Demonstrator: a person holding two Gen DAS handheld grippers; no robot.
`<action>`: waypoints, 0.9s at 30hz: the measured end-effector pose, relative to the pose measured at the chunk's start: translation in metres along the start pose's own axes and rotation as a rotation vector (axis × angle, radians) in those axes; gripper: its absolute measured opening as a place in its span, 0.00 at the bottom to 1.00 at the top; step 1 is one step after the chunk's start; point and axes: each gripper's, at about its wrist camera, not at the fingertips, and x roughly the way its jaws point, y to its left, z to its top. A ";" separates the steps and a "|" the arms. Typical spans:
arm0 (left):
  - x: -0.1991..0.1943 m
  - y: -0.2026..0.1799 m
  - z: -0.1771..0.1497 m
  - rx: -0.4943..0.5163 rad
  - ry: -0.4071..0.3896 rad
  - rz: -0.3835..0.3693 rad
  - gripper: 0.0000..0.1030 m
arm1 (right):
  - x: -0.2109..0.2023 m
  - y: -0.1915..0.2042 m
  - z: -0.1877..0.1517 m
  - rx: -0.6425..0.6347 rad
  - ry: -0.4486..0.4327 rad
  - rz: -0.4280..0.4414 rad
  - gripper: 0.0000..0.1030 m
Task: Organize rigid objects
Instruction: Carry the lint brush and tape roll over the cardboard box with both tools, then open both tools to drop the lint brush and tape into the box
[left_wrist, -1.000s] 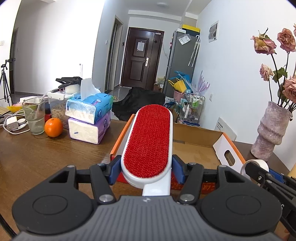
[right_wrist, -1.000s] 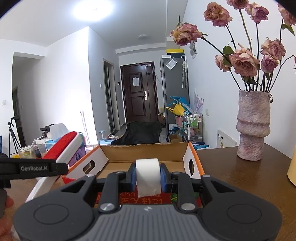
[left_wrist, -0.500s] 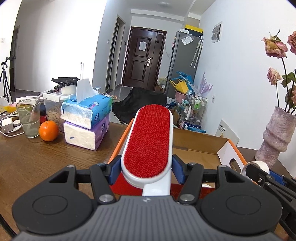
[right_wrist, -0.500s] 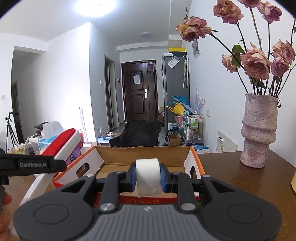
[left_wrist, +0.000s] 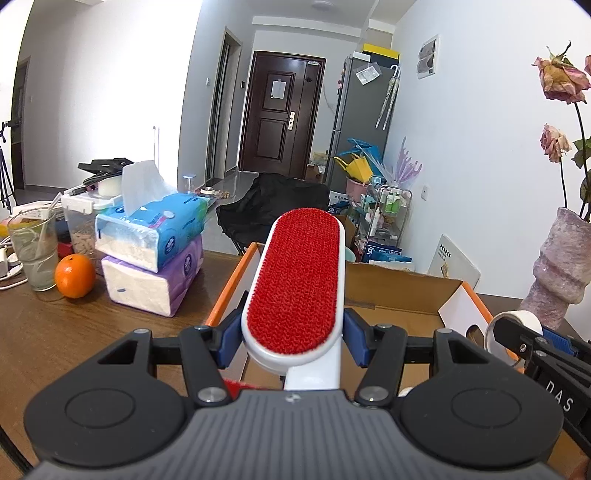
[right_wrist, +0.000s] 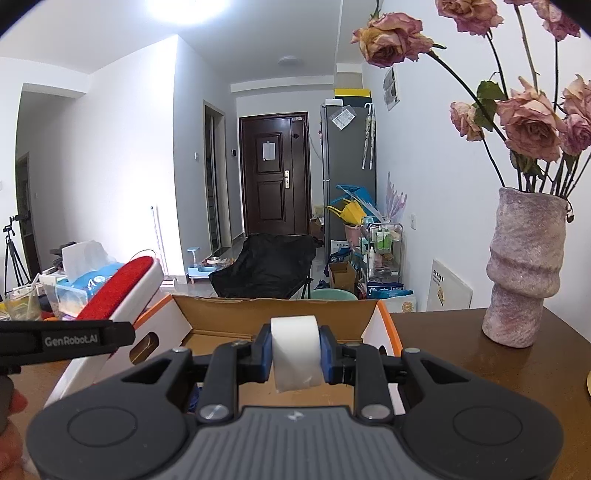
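Observation:
My left gripper (left_wrist: 291, 341) is shut on a white lint brush (left_wrist: 295, 280) with a red bristle face, held over the near left edge of an open cardboard box (left_wrist: 399, 291) with orange rims. My right gripper (right_wrist: 295, 350) is shut on a white roll of tape (right_wrist: 295, 354), hanging above the same cardboard box (right_wrist: 280, 312). In the right wrist view the lint brush (right_wrist: 118, 291) and the left gripper's arm show at the left. In the left wrist view the tape roll (left_wrist: 517, 325) and the right gripper's fingers (left_wrist: 535, 347) appear at the right edge. The box floor is mostly hidden.
Two stacked tissue packs (left_wrist: 155, 254), an orange (left_wrist: 74, 275) and a glass (left_wrist: 31, 254) sit on the wooden table (left_wrist: 55, 332) to the left. A pink vase of dried roses (right_wrist: 524, 269) stands right of the box. A person's hand (right_wrist: 11, 424) shows at lower left.
Both grippers have moved forward toward the box with their loads; the tissue packs, orange and vase have shifted outward in view. Neither grip has changed.

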 end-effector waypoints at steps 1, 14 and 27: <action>0.003 -0.001 0.001 0.000 0.000 0.000 0.56 | 0.002 0.000 0.001 -0.002 0.002 -0.001 0.24; 0.041 -0.014 0.012 0.032 0.012 0.009 0.56 | 0.035 -0.006 0.015 -0.005 0.016 -0.030 0.24; 0.071 -0.013 0.014 0.061 0.078 0.057 0.57 | 0.057 -0.008 0.016 -0.011 0.057 -0.039 0.24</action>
